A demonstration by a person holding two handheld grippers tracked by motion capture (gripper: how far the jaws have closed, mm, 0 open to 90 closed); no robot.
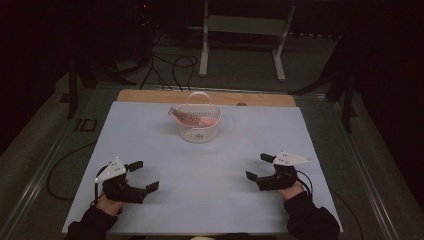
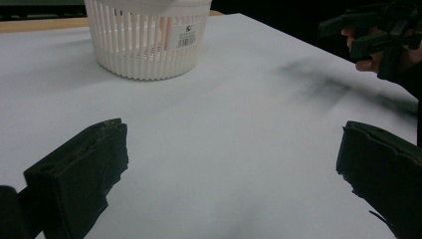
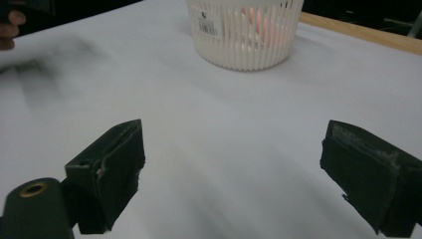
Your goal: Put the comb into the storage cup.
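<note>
A white sheet (image 1: 200,165) covers the wooden table (image 1: 150,96). Behind it, cables (image 1: 170,65) trail past a grey metal stand (image 1: 242,30).

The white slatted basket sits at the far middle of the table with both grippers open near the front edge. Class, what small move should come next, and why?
Probably one gripper should ease forward toward the white slatted basket. The left gripper and right gripper both stand open and hold nothing, well short of the basket, which holds a pink packet.

White barcode sticker on basket (image 2: 149,40), print too small to read
</note>
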